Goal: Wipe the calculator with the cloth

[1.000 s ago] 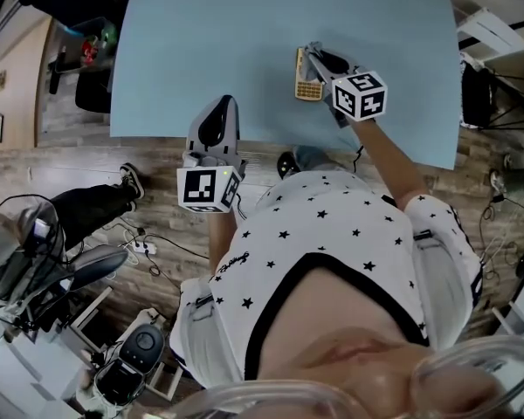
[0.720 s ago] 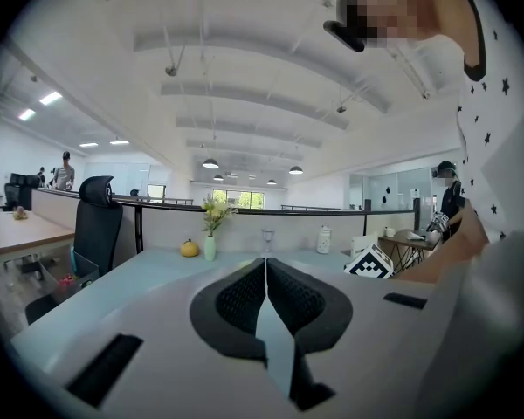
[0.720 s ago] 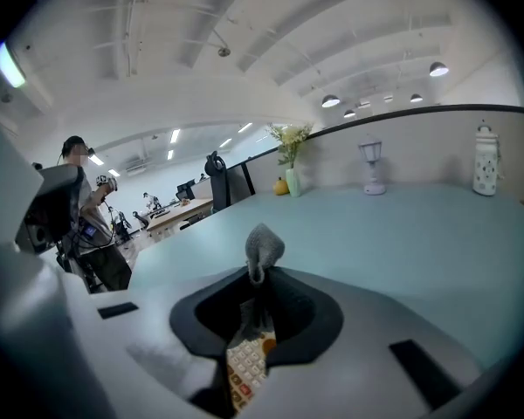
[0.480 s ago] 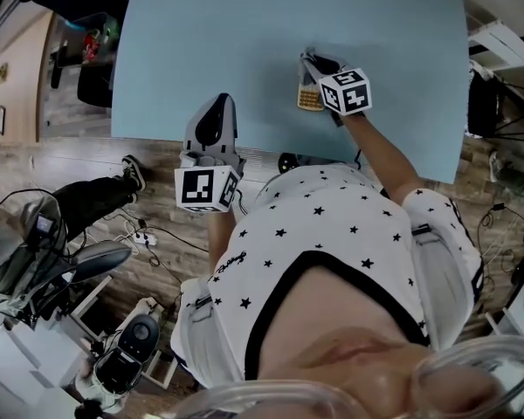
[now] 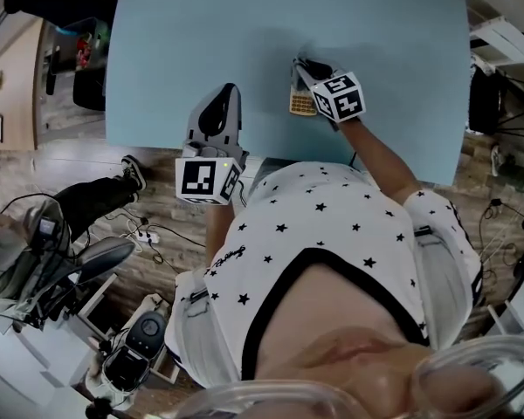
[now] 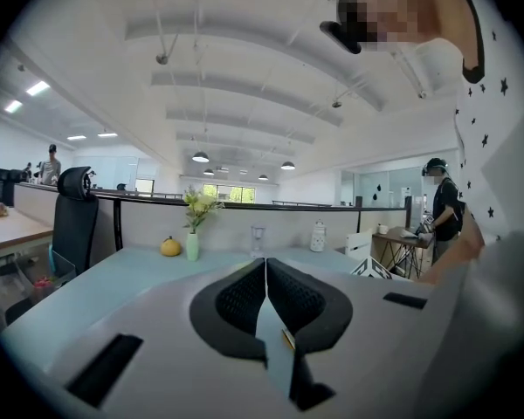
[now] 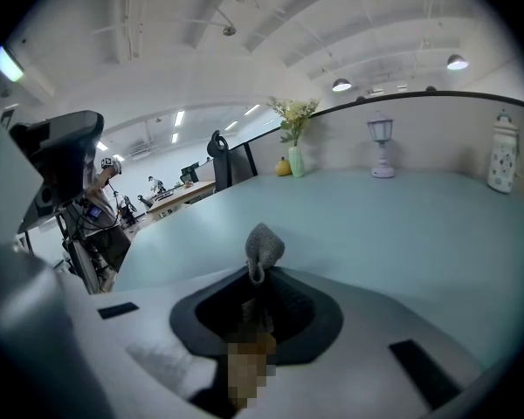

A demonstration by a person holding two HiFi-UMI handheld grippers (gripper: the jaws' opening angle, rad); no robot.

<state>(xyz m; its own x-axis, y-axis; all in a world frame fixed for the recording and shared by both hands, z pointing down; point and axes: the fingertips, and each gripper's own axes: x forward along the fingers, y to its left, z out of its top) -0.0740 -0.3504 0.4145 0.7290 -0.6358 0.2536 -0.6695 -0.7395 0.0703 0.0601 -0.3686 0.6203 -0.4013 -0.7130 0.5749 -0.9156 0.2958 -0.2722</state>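
In the head view, a small calculator (image 5: 300, 102) with yellowish keys lies on the light-blue table (image 5: 183, 33), near its front edge. My right gripper (image 5: 302, 65) reaches over the calculator's far end and is shut on a grey cloth (image 5: 309, 70). The right gripper view shows a tuft of that cloth (image 7: 264, 246) sticking up from between the closed jaws. My left gripper (image 5: 228, 94) hovers over the table's front edge, left of the calculator and apart from it. In its own view the left gripper (image 6: 265, 267) is shut with nothing between its pads.
At the table's far end stand a vase of flowers (image 6: 193, 225), a small yellow gourd (image 6: 170, 247), a lamp (image 7: 382, 151) and a white lantern (image 7: 502, 160). An office chair (image 6: 74, 221) stands at the left side. Cables and equipment cover the floor (image 5: 113, 260) below the front edge.
My right gripper with the cloth has slid a little to the left over the calculator. The left gripper has stayed about where it was.
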